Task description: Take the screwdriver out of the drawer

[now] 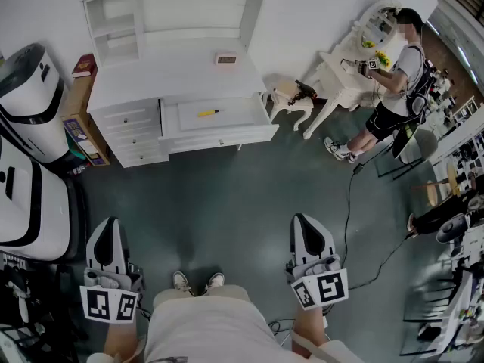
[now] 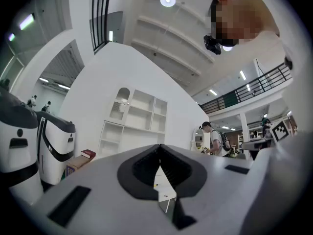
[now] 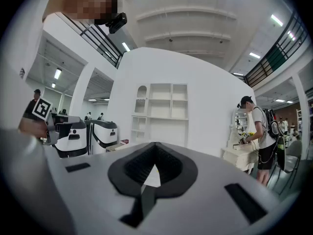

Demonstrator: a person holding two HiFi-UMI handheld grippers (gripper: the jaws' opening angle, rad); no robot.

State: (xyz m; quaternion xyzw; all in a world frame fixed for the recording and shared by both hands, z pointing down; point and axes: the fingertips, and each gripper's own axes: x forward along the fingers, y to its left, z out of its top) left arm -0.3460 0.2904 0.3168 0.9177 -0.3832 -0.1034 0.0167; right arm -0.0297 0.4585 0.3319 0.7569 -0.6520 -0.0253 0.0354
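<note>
Two claws, the left claw [image 1: 107, 224] and the right claw [image 1: 305, 219], both shut and empty, hover well short of the open drawer [image 1: 227, 134] holding the yellow screwdriver [image 1: 208, 113]; good practice is probably to approach the drawer, spread one claw, then close across the handle.

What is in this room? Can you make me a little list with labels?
Desk: white, against the wall
Drawer: pulled open
Screwdriver: yellow, lying in the drawer
Left claw: shut, empty, well back from the desk
Right claw: shut, empty, well back from the desk
Other person: standing at the far right
</note>
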